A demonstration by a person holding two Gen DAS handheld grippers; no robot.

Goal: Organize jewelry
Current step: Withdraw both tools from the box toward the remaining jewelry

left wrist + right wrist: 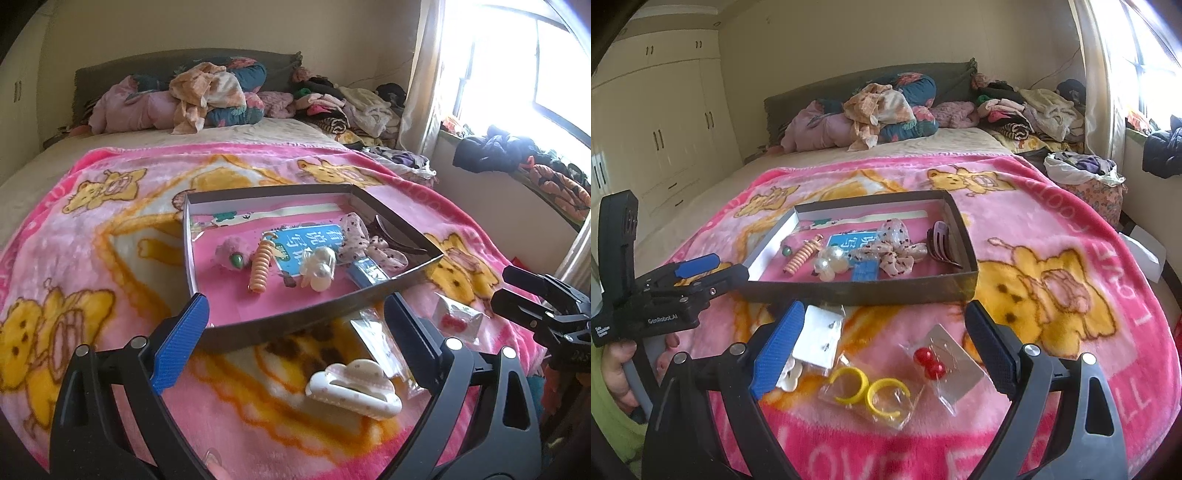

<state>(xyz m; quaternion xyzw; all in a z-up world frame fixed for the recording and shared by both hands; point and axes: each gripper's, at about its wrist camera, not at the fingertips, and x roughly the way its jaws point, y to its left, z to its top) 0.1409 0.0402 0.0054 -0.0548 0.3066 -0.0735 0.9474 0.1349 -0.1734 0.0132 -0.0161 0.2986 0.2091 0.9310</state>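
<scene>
A dark shallow box [280, 330] [857, 291] lies on the pink bear blanket [92, 229]. It holds a pearl clip [319, 269], an orange spiral hair tie [260, 267], a spotted bow [897, 251] and a dark claw clip [940, 245]. My left gripper [295, 343] [729, 268] is open over the box's near wall, with a white claw clip [352, 387] loose on the blanket below it. My right gripper [884, 350] [499, 286] is open above bagged yellow hoop earrings [868, 387], red bead earrings [929, 362] [456, 319] and a white stud card [820, 332]. It touches none of them.
Heaps of clothes and bedding [879, 107] cover the head of the bed. Wardrobe doors [661, 129] line the left wall. A bright window [517, 66] and a sill with dark clothes are on the right. A full bag [1086, 173] stands beside the bed. A hand [617, 369] grips the left handle.
</scene>
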